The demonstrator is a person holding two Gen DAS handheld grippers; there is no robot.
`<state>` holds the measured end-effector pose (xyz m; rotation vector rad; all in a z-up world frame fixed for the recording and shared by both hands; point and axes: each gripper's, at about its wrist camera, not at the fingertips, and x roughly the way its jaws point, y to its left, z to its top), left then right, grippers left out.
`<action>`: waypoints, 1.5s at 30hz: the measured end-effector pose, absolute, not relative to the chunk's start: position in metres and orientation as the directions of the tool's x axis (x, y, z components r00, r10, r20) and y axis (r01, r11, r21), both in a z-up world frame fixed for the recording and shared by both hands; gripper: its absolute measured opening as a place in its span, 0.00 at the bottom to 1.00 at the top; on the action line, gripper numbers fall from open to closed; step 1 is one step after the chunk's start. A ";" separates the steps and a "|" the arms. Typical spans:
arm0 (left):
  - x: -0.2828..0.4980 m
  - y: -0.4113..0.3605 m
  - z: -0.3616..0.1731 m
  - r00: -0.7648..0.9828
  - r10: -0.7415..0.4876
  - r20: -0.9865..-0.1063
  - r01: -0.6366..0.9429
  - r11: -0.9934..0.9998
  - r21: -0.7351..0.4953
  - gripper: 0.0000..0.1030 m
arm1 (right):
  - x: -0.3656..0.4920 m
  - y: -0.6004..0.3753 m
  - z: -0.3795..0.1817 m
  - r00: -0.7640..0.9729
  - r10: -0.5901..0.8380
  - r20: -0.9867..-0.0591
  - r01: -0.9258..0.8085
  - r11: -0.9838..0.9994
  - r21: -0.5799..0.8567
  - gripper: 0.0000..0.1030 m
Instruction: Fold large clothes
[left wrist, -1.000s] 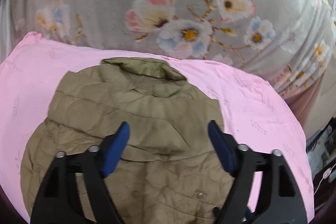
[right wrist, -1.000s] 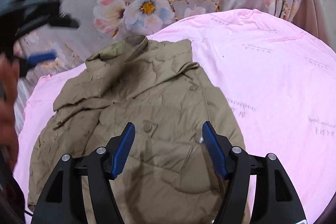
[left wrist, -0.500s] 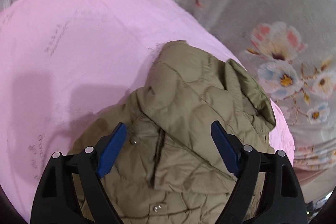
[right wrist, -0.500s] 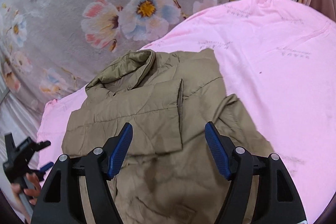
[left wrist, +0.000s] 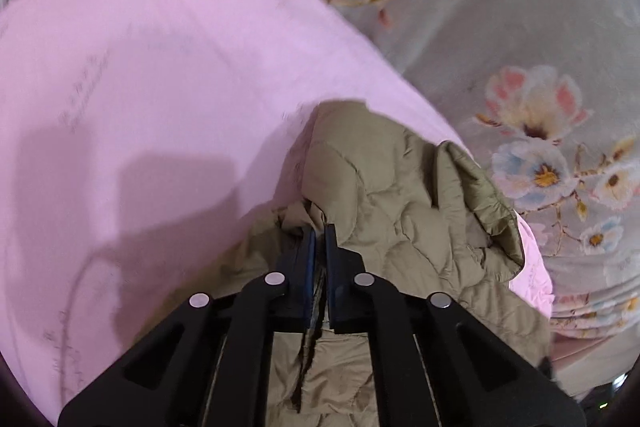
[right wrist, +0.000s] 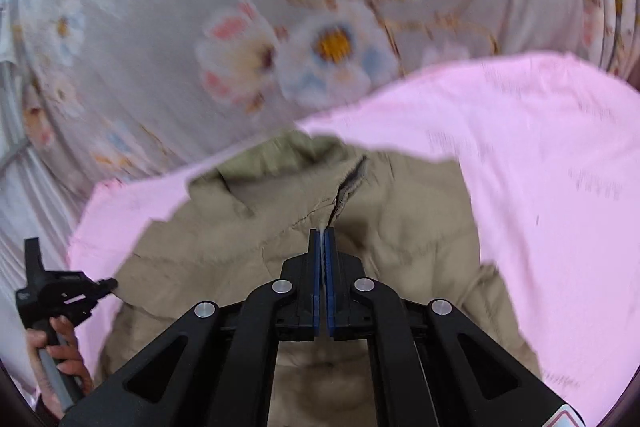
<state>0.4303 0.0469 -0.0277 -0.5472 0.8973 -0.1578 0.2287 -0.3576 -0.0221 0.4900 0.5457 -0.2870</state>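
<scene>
An olive quilted jacket [left wrist: 404,203] lies on a pink sheet [left wrist: 152,75]. My left gripper [left wrist: 319,231] is shut on the jacket's edge near a shoulder, with fabric bunched between the blue pads. In the right wrist view the jacket [right wrist: 404,239] lies with its collar away from me. My right gripper [right wrist: 323,231] is shut on the jacket's front edge just below the collar opening. The left gripper [right wrist: 108,283] and the hand holding it show at the jacket's left side in that view.
A grey floral bedcover [left wrist: 532,39] spreads beyond the pink sheet and also fills the far side of the right wrist view [right wrist: 280,35]. The pink sheet [right wrist: 540,163] extends wide to the right of the jacket.
Both grippers were open above the jacket; both have come down and closed on its fabric. The views are blurred by motion.
</scene>
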 end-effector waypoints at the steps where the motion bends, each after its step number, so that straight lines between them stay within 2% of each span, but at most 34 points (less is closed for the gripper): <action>1: 0.426 0.046 -0.023 0.640 -0.338 -0.690 -0.080 0.864 -0.498 0.02 | 0.224 -0.355 -0.013 0.831 -0.150 -0.535 0.380 0.856 0.351 0.02; 3: 0.416 0.042 -0.019 0.665 -0.279 -0.693 -0.068 0.901 -0.428 0.00 | 0.223 -0.351 -0.013 0.822 -0.179 -0.541 0.388 0.871 0.301 0.02; 6: 0.413 0.038 -0.039 0.653 -0.164 -0.740 -0.103 0.948 -0.300 0.00 | 0.237 -0.350 -0.045 0.734 -0.214 -0.645 0.434 0.878 0.202 0.02; 9: 0.420 0.036 -0.071 0.588 -0.148 -0.795 -0.123 0.955 -0.269 0.00 | 0.244 -0.353 -0.083 0.658 -0.172 -0.733 0.452 0.869 0.202 0.02; 13: 0.417 0.043 -0.078 0.588 -0.181 -0.788 -0.124 0.943 -0.309 0.00 | 0.244 -0.355 -0.113 0.626 -0.138 -0.767 0.455 0.864 0.216 0.03; 16: 0.414 0.062 -0.071 0.596 -0.320 -0.736 -0.122 0.870 -0.477 0.02 | 0.243 -0.354 -0.113 0.629 -0.134 -0.766 0.455 0.862 0.223 0.03; 17: 0.417 0.070 -0.071 0.586 -0.376 -0.718 -0.129 0.831 -0.541 0.11 | 0.244 -0.355 -0.114 0.635 -0.130 -0.761 0.454 0.860 0.232 0.03; 18: 0.421 0.074 -0.072 0.580 -0.403 -0.708 -0.139 0.807 -0.573 0.31 | 0.242 -0.357 -0.114 0.646 -0.120 -0.754 0.452 0.856 0.252 0.03; 19: 0.424 0.079 -0.073 0.576 -0.414 -0.705 -0.165 0.786 -0.596 0.38 | 0.239 -0.358 -0.114 0.655 -0.109 -0.748 0.452 0.849 0.272 0.03; 20: 0.427 0.080 -0.075 0.574 -0.417 -0.704 -0.184 0.773 -0.608 0.40 | 0.236 -0.358 -0.118 0.663 -0.098 -0.742 0.451 0.844 0.291 0.03; 24: 0.429 0.081 -0.076 0.558 -0.506 -0.658 -0.208 0.682 -0.701 0.40 | 0.232 -0.364 -0.119 0.684 -0.066 -0.727 0.446 0.826 0.345 0.03; 31: 0.426 0.075 -0.078 0.536 -0.641 -0.549 -0.218 0.523 -0.824 0.40 | 0.229 -0.361 -0.114 0.709 -0.079 -0.700 0.438 0.827 0.351 0.03; 38: 0.445 0.070 -0.096 0.548 -0.663 -0.510 -0.277 0.431 -0.859 0.41 | 0.228 -0.362 -0.114 0.713 -0.081 -0.696 0.437 0.828 0.352 0.03; 42: 0.450 0.066 -0.082 0.582 -0.623 -0.523 -0.252 0.473 -0.844 0.42 | 0.229 -0.364 -0.114 0.717 -0.080 -0.693 0.436 0.827 0.355 0.03; 44: 0.460 0.057 -0.086 0.554 -0.596 -0.582 -0.268 0.534 -0.802 0.41 | 0.230 -0.363 -0.115 0.714 -0.079 -0.696 0.436 0.827 0.354 0.03; 45: 0.463 0.053 -0.090 0.537 -0.578 -0.615 -0.281 0.565 -0.776 0.29 | 0.229 -0.363 -0.115 0.714 -0.079 -0.696 0.436 0.828 0.354 0.03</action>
